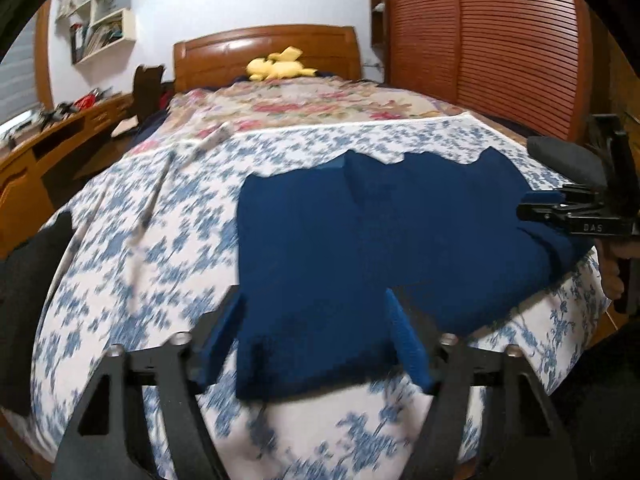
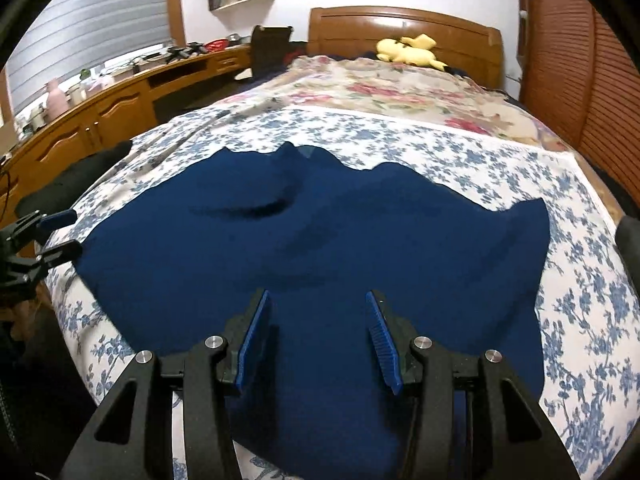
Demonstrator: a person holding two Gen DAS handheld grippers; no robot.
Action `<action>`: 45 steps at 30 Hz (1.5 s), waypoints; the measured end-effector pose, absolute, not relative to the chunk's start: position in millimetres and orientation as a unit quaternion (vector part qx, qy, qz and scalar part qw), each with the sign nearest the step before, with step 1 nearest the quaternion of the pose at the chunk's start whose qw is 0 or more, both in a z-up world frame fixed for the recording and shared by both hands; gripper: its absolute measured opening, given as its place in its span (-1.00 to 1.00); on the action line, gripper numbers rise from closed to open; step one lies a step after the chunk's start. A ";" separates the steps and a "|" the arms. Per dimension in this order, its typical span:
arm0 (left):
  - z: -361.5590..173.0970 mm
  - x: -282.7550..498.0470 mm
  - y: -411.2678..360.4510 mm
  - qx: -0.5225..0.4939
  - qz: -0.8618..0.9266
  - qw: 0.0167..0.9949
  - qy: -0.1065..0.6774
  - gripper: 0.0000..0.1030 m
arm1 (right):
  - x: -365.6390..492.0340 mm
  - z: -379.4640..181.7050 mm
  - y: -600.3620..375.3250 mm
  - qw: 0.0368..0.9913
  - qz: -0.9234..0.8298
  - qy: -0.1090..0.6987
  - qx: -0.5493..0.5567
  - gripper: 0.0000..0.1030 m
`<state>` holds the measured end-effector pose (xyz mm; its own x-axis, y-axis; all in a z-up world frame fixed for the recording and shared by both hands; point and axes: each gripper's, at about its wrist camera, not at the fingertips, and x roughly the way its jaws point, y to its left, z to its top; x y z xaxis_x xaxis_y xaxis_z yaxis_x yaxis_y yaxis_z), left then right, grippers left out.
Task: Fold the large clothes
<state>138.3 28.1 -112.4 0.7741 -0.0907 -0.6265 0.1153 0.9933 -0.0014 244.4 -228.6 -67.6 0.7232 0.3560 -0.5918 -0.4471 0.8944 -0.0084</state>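
A large dark blue garment lies spread on the bed's blue-flowered sheet; it also shows in the right wrist view. My left gripper is open, its blue pads either side of the garment's near left corner, just above the cloth. My right gripper is open over the garment's near edge, holding nothing. The right gripper also shows at the right edge of the left wrist view, over the garment's right side. The left gripper shows at the left of the right wrist view.
A yellow plush toy lies by the wooden headboard. A floral quilt covers the far half of the bed. A wooden desk with clutter runs along the left. A slatted wooden wardrobe stands at the right.
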 end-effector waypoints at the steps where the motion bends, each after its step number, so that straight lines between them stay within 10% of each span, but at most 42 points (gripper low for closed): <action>1: -114.1 136.0 33.7 0.013 -0.047 0.940 0.337 0.18 | 243.8 -68.2 -231.2 0.925 0.220 0.302 -0.076 -0.01; 40: -157.1 136.7 69.8 -0.072 -0.001 0.911 0.405 0.14 | 257.0 -100.1 -221.2 0.891 0.270 0.341 -0.129 -0.01; 45: -157.7 138.4 65.0 -0.088 -0.025 0.906 0.413 -0.49 | 255.1 -99.8 -221.7 0.891 0.275 0.337 -0.129 -0.01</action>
